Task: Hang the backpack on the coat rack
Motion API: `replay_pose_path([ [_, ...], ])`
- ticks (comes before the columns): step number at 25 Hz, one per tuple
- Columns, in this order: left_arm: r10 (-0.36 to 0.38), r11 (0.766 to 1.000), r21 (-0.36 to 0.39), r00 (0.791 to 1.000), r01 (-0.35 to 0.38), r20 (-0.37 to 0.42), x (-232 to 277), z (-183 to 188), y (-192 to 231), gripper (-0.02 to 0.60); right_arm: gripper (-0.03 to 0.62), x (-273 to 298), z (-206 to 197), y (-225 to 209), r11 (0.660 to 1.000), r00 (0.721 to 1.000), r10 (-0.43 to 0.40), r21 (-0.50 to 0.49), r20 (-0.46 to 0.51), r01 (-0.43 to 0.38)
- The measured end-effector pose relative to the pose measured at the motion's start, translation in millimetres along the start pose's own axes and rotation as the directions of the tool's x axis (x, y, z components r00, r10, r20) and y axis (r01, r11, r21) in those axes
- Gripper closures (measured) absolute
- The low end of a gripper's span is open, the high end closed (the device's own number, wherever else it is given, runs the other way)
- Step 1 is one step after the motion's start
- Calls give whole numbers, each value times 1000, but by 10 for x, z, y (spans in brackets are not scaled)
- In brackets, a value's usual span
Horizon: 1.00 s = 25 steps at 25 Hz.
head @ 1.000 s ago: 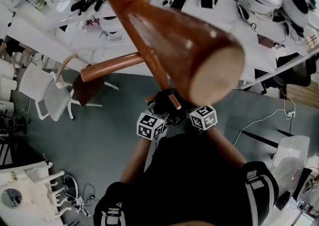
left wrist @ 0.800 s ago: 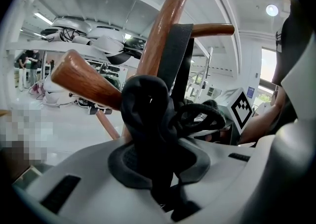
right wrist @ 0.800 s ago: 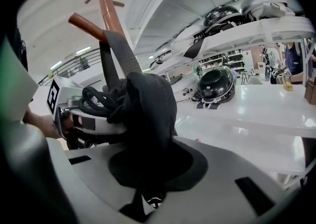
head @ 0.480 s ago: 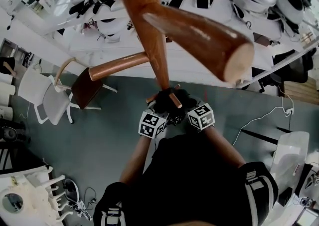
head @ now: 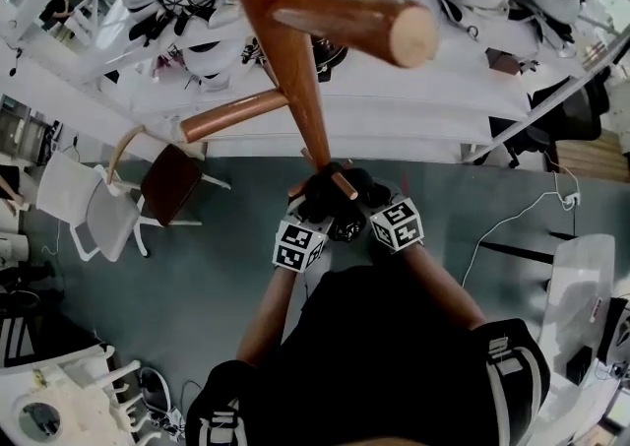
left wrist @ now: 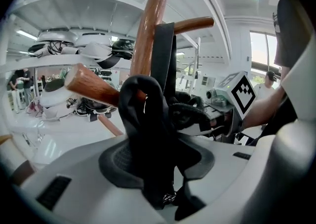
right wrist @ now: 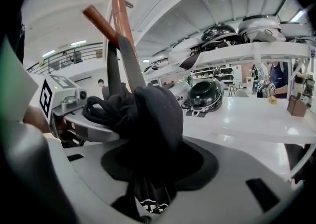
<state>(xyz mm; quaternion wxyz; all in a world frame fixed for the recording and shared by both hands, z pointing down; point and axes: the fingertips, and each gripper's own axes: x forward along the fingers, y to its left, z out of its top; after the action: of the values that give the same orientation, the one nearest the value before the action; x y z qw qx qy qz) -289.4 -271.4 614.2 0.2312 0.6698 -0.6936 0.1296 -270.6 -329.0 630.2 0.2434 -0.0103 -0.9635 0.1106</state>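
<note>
**BACKPACK AT COAT RACK: 2 GRIPS JUST LET GO**

1. Left gripper [left wrist: 158, 168]. Its jaws have just been opening and stand wide, released. Bunched black fabric of the backpack [left wrist: 143, 119] rises between them, and nothing shows it pinched.

2. Right gripper [right wrist: 153, 168]. Its jaws have also just been opening, to a lesser spread, and are slack. The same black bundle sits between them, lying loose rather than clamped.

3. Webbing strap [right wrist: 129, 62]. Flat, black and grey. It climbs from the bundle close along the post to the crotch where a peg meets it, and it appears to be looped there.

4. Short peg [left wrist: 94, 89]. Brown wood, round-ended. It pokes out right at the bundle, but I cannot tell whether any fabric is hooked over it.

5. Coat rack [head: 295, 90]. An upright turned wooden post with several angled pegs. In the head view the 2 grippers sit close together at its near side.

6. Surroundings, furthest. White shelving with a dark helmet [right wrist: 205, 94] and others; 1 brown-seated chair [head: 172, 183] and 1 white chair [head: 94, 203] on a grey-green floor.

Assessment: both releases coming together suggest the load has been handed to the rack, so the hanging step looks near its end. The bag's main body cannot be told apart from the dark mass low in the head view. Whether the strap holds securely is therefore unconfirmed, and a loop seated too shallowly could slide off.
</note>
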Motion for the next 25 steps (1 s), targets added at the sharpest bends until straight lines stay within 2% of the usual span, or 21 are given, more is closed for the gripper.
replay_pose_path([
  [8,-31,999,-7,999,31,38,-371,-41,-58,413,395,-262,37,186,997,995,-72,39,74,69],
  [14,-60,998,17,996,59,70,-677,-62,-204,413,409,-611,88,391,994,981,-108,15,159,107],
  [19,-91,994,-48,988,98,128,-930,-106,-324,417,447,-797,10,547,994,981,-98,-20,170,103],
  [25,-86,996,-11,984,89,158,-1241,-203,-373,434,437,-942,-50,725,986,967,-160,-19,200,167],
])
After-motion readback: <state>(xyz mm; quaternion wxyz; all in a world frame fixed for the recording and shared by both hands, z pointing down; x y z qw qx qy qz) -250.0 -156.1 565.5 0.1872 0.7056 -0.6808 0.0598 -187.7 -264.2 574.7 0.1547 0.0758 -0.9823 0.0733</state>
